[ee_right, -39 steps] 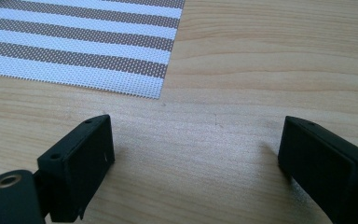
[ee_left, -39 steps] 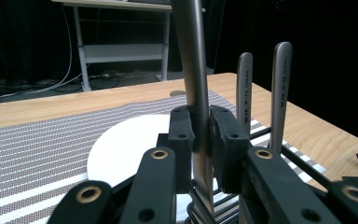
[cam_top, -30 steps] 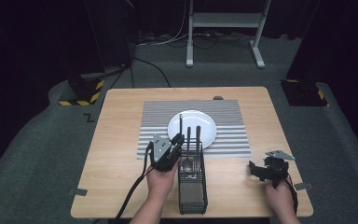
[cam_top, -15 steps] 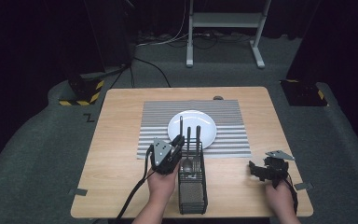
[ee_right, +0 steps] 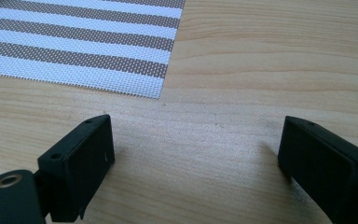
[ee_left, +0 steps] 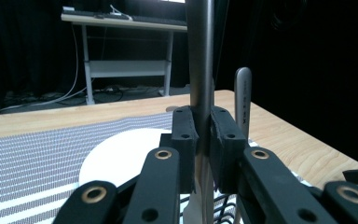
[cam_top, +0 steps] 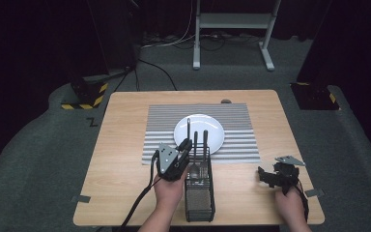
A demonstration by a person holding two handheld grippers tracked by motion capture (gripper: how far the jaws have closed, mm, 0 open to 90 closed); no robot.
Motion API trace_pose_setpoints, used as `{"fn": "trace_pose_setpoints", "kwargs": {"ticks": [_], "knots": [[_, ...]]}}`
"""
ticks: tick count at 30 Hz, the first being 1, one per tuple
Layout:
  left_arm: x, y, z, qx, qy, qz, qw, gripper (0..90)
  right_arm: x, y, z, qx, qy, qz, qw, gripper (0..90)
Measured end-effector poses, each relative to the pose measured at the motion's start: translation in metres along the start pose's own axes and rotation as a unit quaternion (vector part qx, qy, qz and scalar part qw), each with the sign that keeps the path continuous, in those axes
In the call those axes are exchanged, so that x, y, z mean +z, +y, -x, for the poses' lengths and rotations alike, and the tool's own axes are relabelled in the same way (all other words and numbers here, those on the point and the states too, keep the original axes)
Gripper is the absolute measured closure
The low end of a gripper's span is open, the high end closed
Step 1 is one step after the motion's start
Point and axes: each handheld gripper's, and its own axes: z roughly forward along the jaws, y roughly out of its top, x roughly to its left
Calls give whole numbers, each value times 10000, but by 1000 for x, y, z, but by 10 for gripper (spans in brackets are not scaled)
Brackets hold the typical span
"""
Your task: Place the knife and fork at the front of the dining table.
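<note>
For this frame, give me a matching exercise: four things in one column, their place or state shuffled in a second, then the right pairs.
Things:
1. left gripper
2. right gripper
3. white plate
4. wire cutlery basket

Place or state:
A. on the striped placemat
B. jaws open over bare table
C. shut on a metal utensil handle
D. at the table's near edge, between the hands

Pairs: 1-C, 2-B, 3-A, 4-D

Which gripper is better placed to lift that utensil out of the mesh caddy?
Left. The left gripper is shut on the utensil handle standing in the caddy. The right gripper is open, apart over bare table.
</note>
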Motion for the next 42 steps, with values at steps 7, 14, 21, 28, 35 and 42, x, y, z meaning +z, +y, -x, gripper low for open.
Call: {"fn": "trace_pose_setpoints", "kwargs": {"ticks": [7, 14, 21, 28, 35, 42], "knots": [[-5, 7, 1, 31, -57, 215, 9997, 813, 0, 0, 0, -1, -2, 0, 10000, 101], [-11, 19, 2, 133, -133, 385, 9991, 814, 0, 0, 0, -3, -3, -1, 10000, 101], [-20, 32, 3, 178, -222, 599, 9978, 814, 0, 0, 0, -4, -3, -1, 10000, 101], [-27, 44, 6, 196, -305, 786, 9962, 814, 0, 0, 0, -2, -1, -1, 10000, 101], [-39, 55, 3, 237, -313, 1045, 9938, 815, 0, 0, 0, -3, -1, -1, 10000, 101], [-52, 62, -9, 190, -198, 1245, 9918, 817, 0, 0, 0, -2, -3, -1, 10000, 101]]}}
